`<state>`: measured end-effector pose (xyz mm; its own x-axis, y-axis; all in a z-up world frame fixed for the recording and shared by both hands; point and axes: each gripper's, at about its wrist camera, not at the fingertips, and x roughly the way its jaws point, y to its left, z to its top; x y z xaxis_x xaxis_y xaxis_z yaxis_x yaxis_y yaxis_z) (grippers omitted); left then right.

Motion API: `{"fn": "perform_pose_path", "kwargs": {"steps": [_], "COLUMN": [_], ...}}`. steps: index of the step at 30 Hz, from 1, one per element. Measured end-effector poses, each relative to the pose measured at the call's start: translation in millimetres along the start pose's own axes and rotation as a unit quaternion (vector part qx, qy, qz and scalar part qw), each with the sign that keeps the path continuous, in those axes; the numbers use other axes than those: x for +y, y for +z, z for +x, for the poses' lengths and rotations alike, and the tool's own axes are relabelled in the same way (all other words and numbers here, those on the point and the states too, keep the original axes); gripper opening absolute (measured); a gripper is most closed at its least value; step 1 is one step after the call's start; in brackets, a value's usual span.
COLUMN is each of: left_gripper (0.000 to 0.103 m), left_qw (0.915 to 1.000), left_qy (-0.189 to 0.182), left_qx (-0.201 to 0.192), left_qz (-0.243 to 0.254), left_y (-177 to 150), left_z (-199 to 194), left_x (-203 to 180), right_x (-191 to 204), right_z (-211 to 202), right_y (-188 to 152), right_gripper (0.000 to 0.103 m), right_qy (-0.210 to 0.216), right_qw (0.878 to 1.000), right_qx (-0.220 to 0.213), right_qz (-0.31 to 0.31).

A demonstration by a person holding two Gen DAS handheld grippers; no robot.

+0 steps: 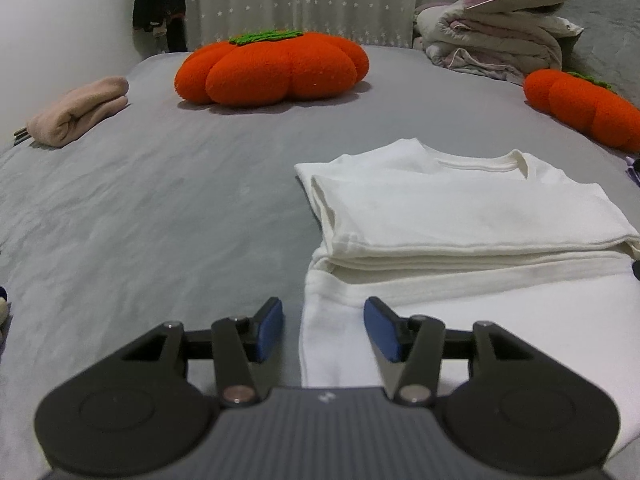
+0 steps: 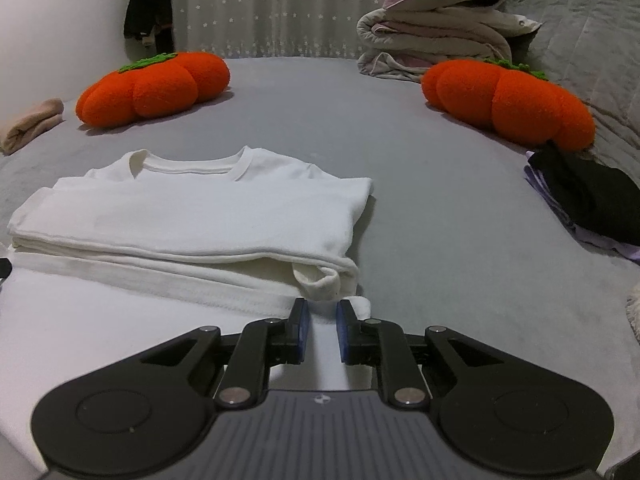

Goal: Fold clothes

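Both grippers, left gripper [image 1: 323, 328] spread and right gripper [image 2: 320, 330] nearly together, flanked the white shirt's [image 1: 460, 216] unfolded hem, empty, positioned to lift it for folding.

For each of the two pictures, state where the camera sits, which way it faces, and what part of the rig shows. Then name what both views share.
Left wrist: on the left gripper, facing along the bed over the white T-shirt's left edge; open fingers show.
Right wrist: on the right gripper, over the shirt's right edge; fingers narrowly apart.
Shared: shirt, both pumpkin cushions, bedding pile.
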<state>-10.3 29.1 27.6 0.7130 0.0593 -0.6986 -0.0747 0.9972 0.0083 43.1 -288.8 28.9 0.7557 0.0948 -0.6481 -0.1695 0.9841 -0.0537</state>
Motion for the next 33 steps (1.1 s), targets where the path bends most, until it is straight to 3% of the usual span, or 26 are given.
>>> {"fn": "perform_pose_path", "kwargs": {"steps": [12,26,33], "left_gripper": [0.048,0.05,0.052], "left_qw": [0.9999,0.9997,0.9986], "left_qy": [0.011,0.0,0.019], "left_qx": [0.01,0.018,0.004], "left_qz": [-0.004,0.015,0.049], "left_y": [0.8,-21.4,-36.9], "left_z": [-8.1,-43.2,-48.3], "left_x": [-1.0,-32.9,-52.3], "right_x": [6.4,58.9,85.6], "right_z": [-13.1,-38.2,-43.4], "right_y": [-1.4,-17.2,-25.8], "right_gripper": [0.02,0.024,0.025], "right_qy": [-0.002,0.063,0.081], "right_qw": [1.0,0.996,0.993], "right_qx": [-0.004,-0.005,-0.012], "right_qz": [-0.004,-0.062,-0.087]}}
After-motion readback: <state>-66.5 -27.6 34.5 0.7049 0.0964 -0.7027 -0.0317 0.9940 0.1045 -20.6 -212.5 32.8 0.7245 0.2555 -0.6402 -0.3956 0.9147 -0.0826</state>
